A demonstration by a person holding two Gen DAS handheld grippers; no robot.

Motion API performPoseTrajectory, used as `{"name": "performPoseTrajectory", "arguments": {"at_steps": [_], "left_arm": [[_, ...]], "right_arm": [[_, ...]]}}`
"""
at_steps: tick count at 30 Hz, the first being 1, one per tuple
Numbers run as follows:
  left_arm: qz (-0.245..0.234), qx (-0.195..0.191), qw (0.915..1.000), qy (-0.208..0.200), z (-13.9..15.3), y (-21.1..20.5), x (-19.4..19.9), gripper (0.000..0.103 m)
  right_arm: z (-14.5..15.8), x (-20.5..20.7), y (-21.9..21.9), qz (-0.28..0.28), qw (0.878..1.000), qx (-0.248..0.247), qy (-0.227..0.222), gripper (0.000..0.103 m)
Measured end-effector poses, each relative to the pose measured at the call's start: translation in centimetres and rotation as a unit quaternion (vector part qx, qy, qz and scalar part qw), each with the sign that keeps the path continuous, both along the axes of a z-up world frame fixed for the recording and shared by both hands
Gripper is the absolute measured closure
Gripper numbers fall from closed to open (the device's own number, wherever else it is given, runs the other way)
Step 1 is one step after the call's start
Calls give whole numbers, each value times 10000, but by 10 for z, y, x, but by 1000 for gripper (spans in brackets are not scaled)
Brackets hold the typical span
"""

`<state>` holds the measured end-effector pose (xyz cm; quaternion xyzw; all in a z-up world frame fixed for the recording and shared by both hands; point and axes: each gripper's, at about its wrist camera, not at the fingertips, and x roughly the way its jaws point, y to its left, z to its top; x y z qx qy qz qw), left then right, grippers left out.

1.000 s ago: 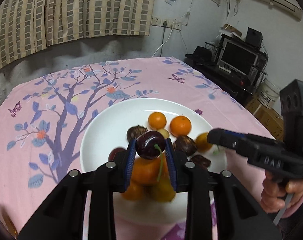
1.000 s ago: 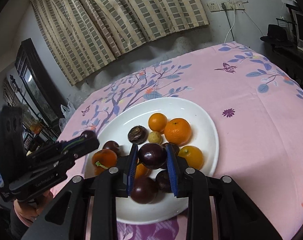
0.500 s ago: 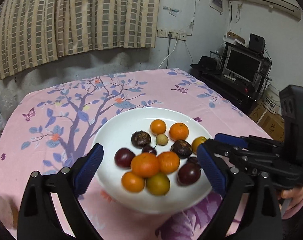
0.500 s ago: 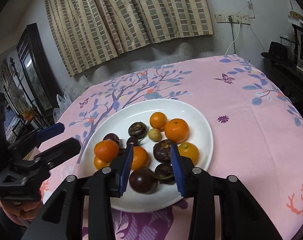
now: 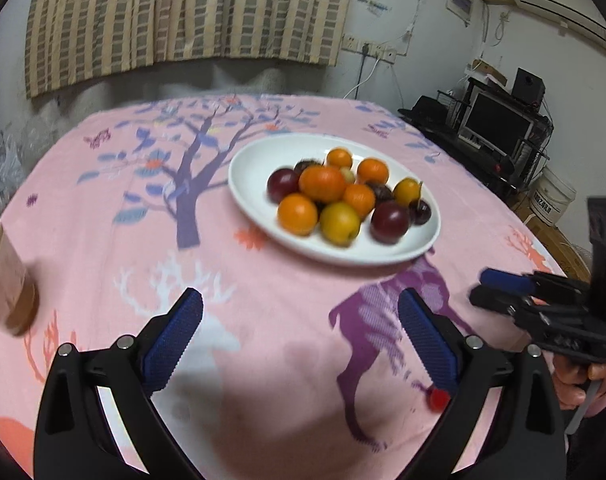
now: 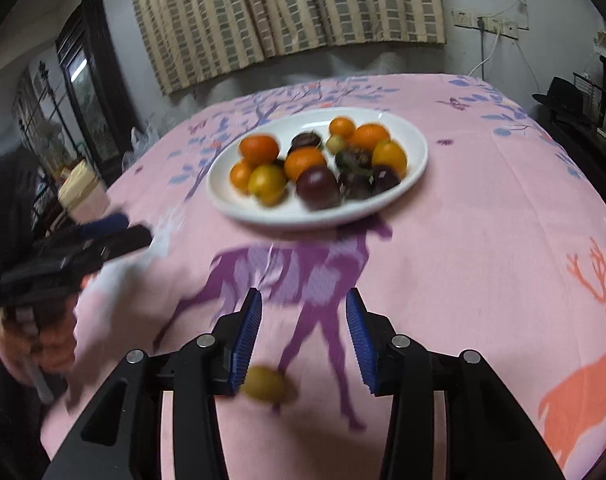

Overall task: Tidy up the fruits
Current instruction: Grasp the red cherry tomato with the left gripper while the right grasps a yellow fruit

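The left claw (image 5: 299,332) stands wide apart with nothing between its pads, over the pink cloth (image 5: 263,300) near the surface's near edge. The right claw (image 6: 303,332) has just been opening; it is partly spread and grips nothing. A small yellow-green fruit (image 6: 265,385) lies on the cloth just beside its left pad. The white plate (image 5: 255,204), toward the middle of the surface, holds the oranges (image 5: 322,184), dark plums (image 5: 390,222) and a cherry (image 5: 419,212).
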<state>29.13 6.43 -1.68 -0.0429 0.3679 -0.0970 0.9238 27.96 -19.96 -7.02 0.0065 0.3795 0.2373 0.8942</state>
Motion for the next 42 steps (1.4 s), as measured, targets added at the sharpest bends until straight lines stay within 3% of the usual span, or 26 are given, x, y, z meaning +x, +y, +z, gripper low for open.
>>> {"name": "performPoseTrajectory", "arguments": {"at_steps": [6, 15, 17, 18, 20, 24, 28, 32, 42], "left_arm": [[3, -179, 9998, 37, -2, 7, -12, 7], [-73, -75, 9999, -66, 4, 1, -21, 7], [-81, -81, 9999, -41, 4, 2, -20, 7], [-78, -72, 9999, -41, 4, 1, -20, 7], [-80, -52, 9999, -51, 4, 1, -20, 7], [-404, -205, 9988, 177, -4, -9, -19, 7], [-1264, -112, 9912, 375, -14, -44, -30, 8], [-1948, 201, 9796, 457, -26, -79, -41, 40], [-2023, 256, 9764, 710, -41, -98, -37, 57]], "right_arm": [[-12, -29, 9, 147, 9994, -278, 155, 61], [-25, -17, 26, 307, 9962, -625, 514, 65], [-24, -17, 28, 434, 9962, -564, 510, 77], [-24, -16, 28, 418, 9964, -546, 501, 77], [-23, -12, 21, 411, 9974, -204, 556, 77], [-19, 2, -17, -28, 9929, 1035, 580, 77], [-19, 5, -39, -393, 9888, 1334, 550, 77], [-18, 4, -37, -381, 9890, 1324, 547, 77], [-16, 2, -38, -312, 9892, 1354, 474, 77]]}}
